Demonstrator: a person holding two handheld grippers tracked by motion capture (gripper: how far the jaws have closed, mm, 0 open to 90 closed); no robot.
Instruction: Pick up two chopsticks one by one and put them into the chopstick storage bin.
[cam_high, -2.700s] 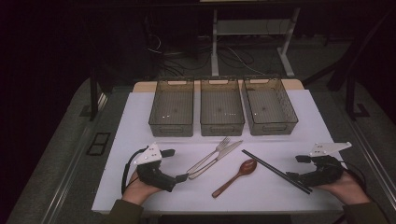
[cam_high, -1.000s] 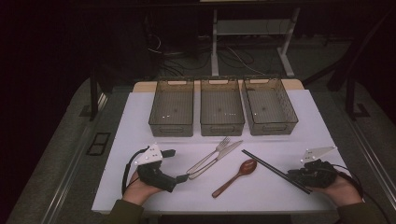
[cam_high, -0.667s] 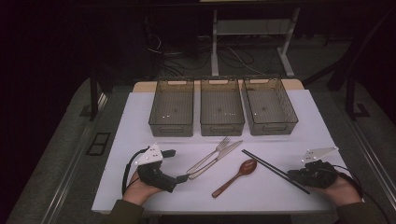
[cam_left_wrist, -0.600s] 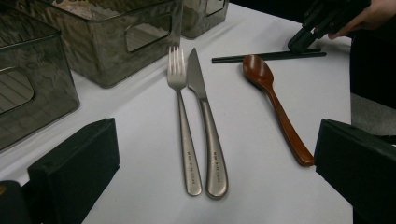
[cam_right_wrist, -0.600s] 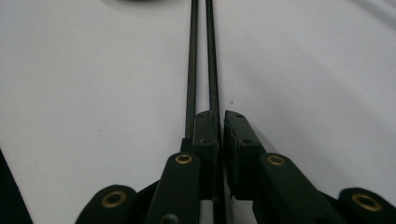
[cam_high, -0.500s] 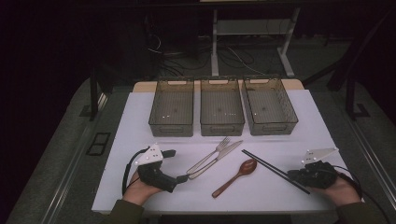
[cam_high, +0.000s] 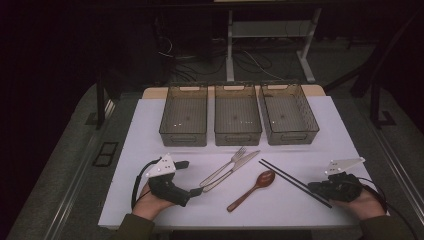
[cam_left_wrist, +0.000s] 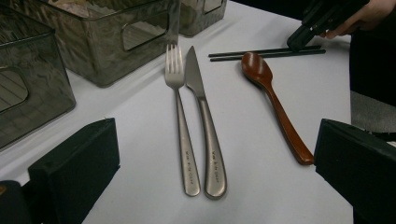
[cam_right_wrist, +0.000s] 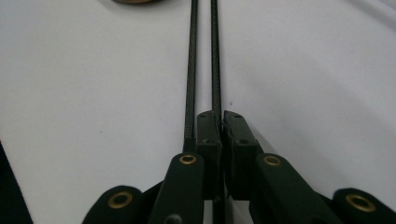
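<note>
A pair of black chopsticks (cam_high: 290, 180) lies slanted on the white table at the right. My right gripper (cam_high: 313, 187) is low at their near end. In the right gripper view its jaws (cam_right_wrist: 221, 123) are shut on one chopstick (cam_right_wrist: 215, 56), while the other chopstick (cam_right_wrist: 192, 56) runs along the outside of the left jaw. My left gripper (cam_high: 191, 177) rests at the front left, open wide. A steel fork (cam_left_wrist: 180, 116) and knife (cam_left_wrist: 205, 126) lie side by side ahead of it, with a brown wooden spoon (cam_left_wrist: 275, 102) to their right.
Three clear grey bins (cam_high: 184, 115) (cam_high: 237, 112) (cam_high: 289, 112) stand in a row at the back of the white mat (cam_high: 150, 130). The table's front edge is just behind both hands. Dark floor and a desk frame lie beyond.
Since the earliest frame my right gripper has shifted left and down onto the near end of the chopsticks. Over the last second it has hardly moved. The left gripper is still.
</note>
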